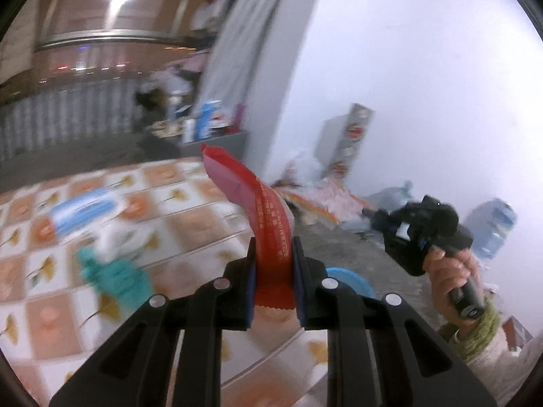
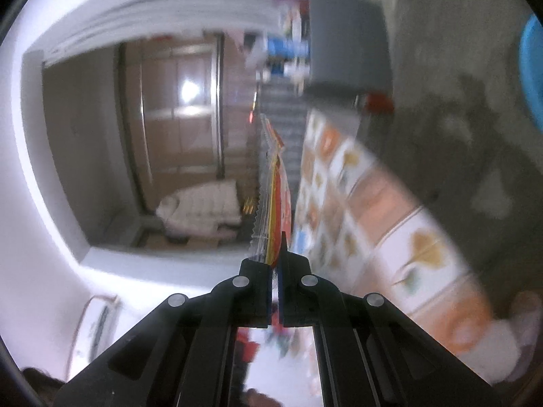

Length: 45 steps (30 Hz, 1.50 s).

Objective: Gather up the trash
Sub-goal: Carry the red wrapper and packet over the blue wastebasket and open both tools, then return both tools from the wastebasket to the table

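My left gripper [image 1: 274,254] is shut on a red snack wrapper [image 1: 258,196] and holds it up above the tiled tablecloth [image 1: 190,224]. My right gripper [image 2: 277,264] is shut on a flat red and yellow wrapper [image 2: 278,190], seen edge on; the view is rolled sideways. The right gripper also shows in the left wrist view [image 1: 420,230], held in a hand over the floor to the right of the table. On the table lie a blue and white packet [image 1: 85,210], a teal crumpled item [image 1: 115,271] and white crumpled paper [image 1: 122,234].
A blue bin rim [image 1: 349,279] shows just past the table's right edge, also in the right wrist view [image 2: 532,68]. Bags and boxes lie on the floor along the white wall [image 1: 325,196]. A grey box [image 2: 349,40] with bottles stands beyond the table.
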Each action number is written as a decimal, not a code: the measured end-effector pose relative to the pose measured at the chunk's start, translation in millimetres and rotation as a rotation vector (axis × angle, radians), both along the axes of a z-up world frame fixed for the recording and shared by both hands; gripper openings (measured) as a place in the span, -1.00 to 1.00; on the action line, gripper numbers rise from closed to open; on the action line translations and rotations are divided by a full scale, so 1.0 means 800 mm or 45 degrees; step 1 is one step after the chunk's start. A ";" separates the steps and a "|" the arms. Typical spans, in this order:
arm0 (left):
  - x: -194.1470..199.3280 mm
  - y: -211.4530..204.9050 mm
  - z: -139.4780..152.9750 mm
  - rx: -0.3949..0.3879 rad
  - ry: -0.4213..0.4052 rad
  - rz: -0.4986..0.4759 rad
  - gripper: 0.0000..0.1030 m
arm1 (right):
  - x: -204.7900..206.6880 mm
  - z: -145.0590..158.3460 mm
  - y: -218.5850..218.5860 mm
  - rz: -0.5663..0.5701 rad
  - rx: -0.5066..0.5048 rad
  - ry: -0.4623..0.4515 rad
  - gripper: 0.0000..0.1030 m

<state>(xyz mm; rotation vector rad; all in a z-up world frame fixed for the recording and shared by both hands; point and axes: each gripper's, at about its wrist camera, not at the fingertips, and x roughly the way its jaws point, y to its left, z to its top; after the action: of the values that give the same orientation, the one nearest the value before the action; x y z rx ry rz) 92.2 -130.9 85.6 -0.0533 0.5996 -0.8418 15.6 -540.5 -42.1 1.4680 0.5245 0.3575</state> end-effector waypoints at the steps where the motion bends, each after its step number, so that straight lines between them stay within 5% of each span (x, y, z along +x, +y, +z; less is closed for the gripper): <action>1: 0.004 -0.017 0.004 -0.015 0.007 -0.049 -0.66 | -0.020 0.000 -0.018 -0.062 -0.030 0.014 -0.98; 6: 0.024 -0.128 0.010 0.019 0.117 -0.292 -0.65 | -0.117 -0.021 -0.087 -0.347 -0.140 0.133 -0.98; 10: 0.051 -0.243 -0.017 0.122 0.387 -0.465 -0.65 | -0.180 -0.062 -0.117 -0.541 -0.211 0.291 -0.98; 15: 0.078 -0.384 -0.091 0.343 0.624 -0.522 -0.65 | -0.195 -0.129 -0.128 -0.635 -0.245 0.503 -0.98; 22: 0.088 -0.532 -0.199 0.559 0.667 -0.561 -0.63 | -0.169 -0.210 -0.166 -0.667 -0.255 0.666 -0.98; 25: 0.078 -0.563 -0.242 0.608 0.679 -0.587 -0.39 | -0.149 -0.249 -0.181 -0.660 -0.251 0.738 -0.86; 26: 0.078 -0.573 -0.260 0.643 0.691 -0.572 -0.11 | -0.149 -0.261 -0.186 -0.658 -0.236 0.763 -0.66; 28: 0.074 -0.584 -0.286 0.686 0.711 -0.522 0.06 | -0.146 -0.292 -0.195 -0.623 -0.223 0.844 -0.27; 31: 0.079 -0.584 -0.306 0.719 0.752 -0.411 0.18 | -0.158 -0.311 -0.200 -0.629 -0.181 0.882 -0.17; 33: 0.081 -0.578 -0.309 0.687 0.803 -0.386 0.19 | -0.173 -0.304 -0.198 -0.650 -0.188 0.849 0.08; 37: 0.075 -0.570 -0.292 0.712 0.757 -0.328 0.20 | -0.203 -0.289 -0.193 -0.683 -0.207 0.814 0.18; 45: 0.051 -0.503 -0.182 0.595 0.652 -0.390 0.22 | -0.235 -0.255 -0.182 -0.760 -0.131 0.727 0.22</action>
<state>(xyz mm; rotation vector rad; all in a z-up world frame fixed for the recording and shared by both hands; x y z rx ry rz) 133.0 -533.0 -60.1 0.2623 1.2991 -0.9694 -172.7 -686.5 -246.1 1.5431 0.5122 -0.5667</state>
